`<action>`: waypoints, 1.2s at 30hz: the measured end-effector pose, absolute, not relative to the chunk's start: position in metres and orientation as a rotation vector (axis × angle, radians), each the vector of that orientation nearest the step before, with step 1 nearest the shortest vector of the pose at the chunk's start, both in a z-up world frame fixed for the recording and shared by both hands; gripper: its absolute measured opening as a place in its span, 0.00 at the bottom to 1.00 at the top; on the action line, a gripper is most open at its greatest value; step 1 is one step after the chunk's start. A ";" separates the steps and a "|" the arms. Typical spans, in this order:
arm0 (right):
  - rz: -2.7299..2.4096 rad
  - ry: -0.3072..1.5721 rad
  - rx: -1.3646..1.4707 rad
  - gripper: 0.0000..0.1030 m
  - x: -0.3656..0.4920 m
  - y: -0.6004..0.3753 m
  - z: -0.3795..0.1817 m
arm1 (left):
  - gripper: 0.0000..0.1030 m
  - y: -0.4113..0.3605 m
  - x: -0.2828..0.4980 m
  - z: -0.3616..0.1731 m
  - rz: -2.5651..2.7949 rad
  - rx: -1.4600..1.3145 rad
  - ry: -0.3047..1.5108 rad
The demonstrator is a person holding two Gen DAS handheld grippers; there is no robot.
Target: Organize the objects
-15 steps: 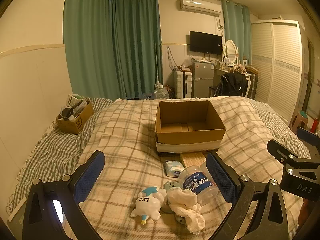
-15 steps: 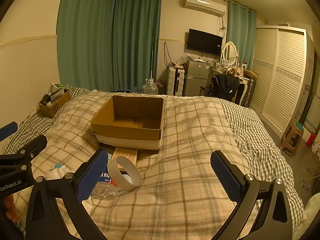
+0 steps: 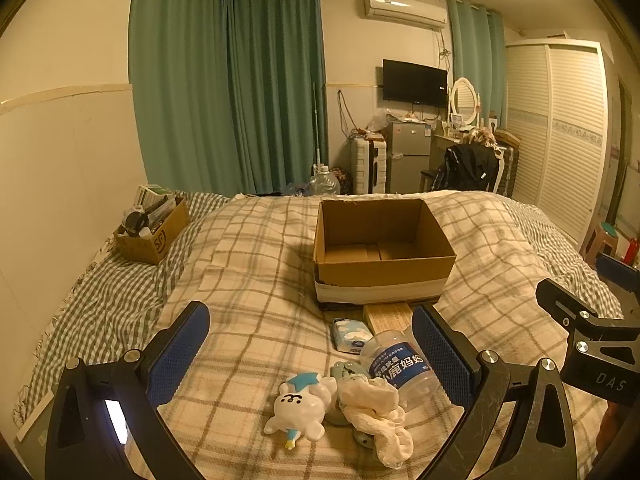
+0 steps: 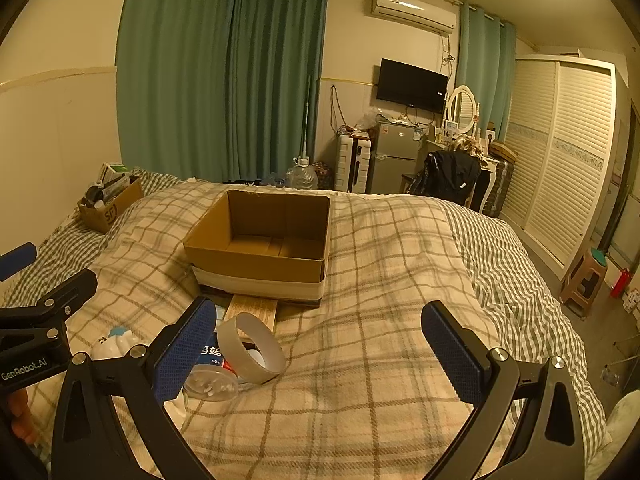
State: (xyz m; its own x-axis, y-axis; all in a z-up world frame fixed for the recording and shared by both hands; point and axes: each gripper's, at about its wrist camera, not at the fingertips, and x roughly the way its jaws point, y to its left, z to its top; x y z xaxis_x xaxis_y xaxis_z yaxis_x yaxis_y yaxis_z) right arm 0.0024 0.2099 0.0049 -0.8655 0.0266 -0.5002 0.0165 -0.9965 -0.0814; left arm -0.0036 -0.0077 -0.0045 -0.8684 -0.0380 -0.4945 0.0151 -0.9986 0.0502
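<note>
Nothing moved; toy (image 3: 301, 407) between open jaws.

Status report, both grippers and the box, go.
Left gripper open, empty. Right gripper open, empty. Cardboard box empty; loose items unpicked. Tape roll beside right's left finger.

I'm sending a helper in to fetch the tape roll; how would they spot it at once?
Start at the open cardboard box in the middle of the plaid bed. Just in front of it lies a wooden block, and the tape roll stands on edge against that. It is the only hollow ring there, beside a clear plastic jar with a blue label.
</note>
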 end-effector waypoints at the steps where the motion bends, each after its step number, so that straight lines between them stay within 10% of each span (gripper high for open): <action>1: 3.027 -0.133 -0.812 1.00 0.002 0.209 0.005 | 1.00 -0.008 -0.004 -0.004 -3.010 0.798 -0.068; 36: 3.032 -0.185 -0.811 1.00 0.005 0.203 0.001 | 1.00 -0.010 -0.003 -0.007 -3.019 0.784 -0.075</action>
